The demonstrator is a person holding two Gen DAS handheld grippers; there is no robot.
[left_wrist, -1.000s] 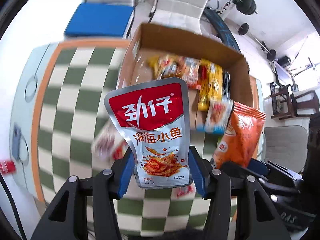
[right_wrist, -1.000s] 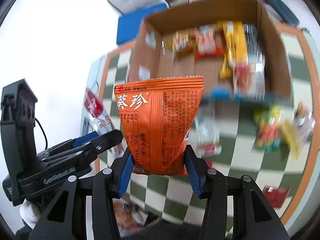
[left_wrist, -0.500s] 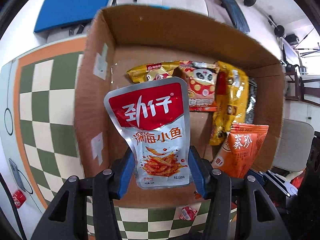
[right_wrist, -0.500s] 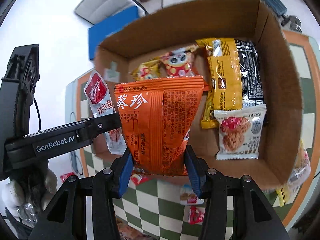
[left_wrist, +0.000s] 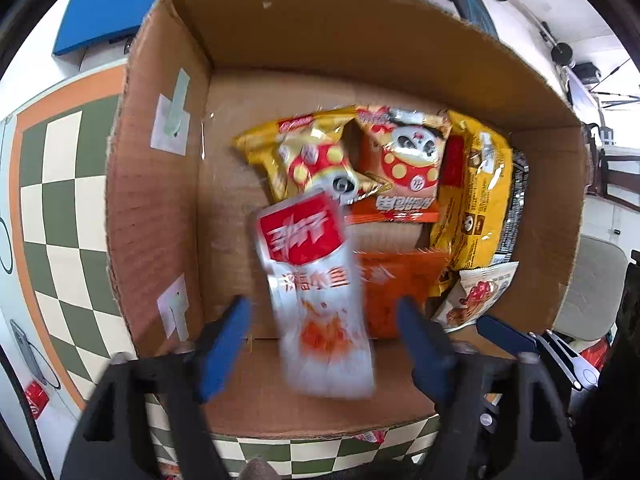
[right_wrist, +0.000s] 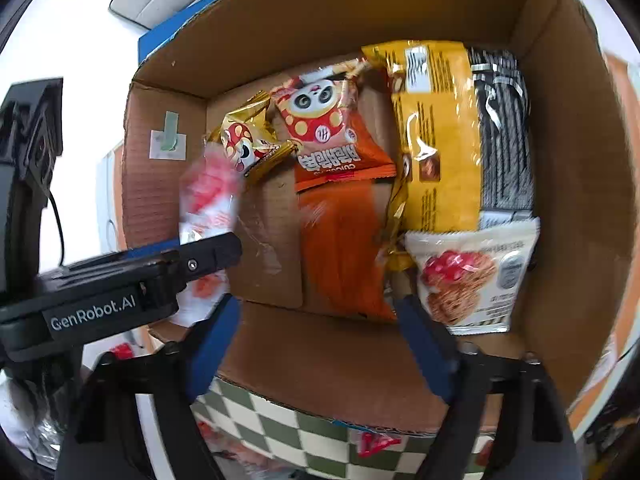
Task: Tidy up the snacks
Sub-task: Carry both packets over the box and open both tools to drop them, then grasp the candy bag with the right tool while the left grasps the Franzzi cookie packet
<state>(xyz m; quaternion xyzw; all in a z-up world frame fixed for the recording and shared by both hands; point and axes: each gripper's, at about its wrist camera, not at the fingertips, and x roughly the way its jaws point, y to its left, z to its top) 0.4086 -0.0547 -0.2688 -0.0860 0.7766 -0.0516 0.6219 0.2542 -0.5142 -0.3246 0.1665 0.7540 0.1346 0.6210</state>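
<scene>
Both grippers hover over an open cardboard box [left_wrist: 160, 208]. My left gripper [left_wrist: 324, 344] is open; a silver pouch with a red label [left_wrist: 316, 288] is blurred between its jaws, loose and falling into the box. My right gripper [right_wrist: 320, 332] is open; the orange snack bag [right_wrist: 340, 248] lies blurred on the box floor just beyond its fingertips. The orange bag [left_wrist: 400, 292] also shows in the left wrist view, beside the pouch. The pouch [right_wrist: 208, 196] shows in the right wrist view behind the left gripper's body.
The box [right_wrist: 580, 200] holds a yellow mushroom bag [left_wrist: 308, 160], an orange panda bag [left_wrist: 404, 168], a long yellow pack [right_wrist: 436, 136], a black pack [right_wrist: 504, 136] and a white cookie bag [right_wrist: 472, 276]. It stands on a green checkered cloth [left_wrist: 52, 208] with small red packets [right_wrist: 372, 444].
Both grippers have opened and released their bags. The red-label pouch is dropping from the left gripper; the orange bag has dropped onto the box floor. Both grippers moved closer over the box.
</scene>
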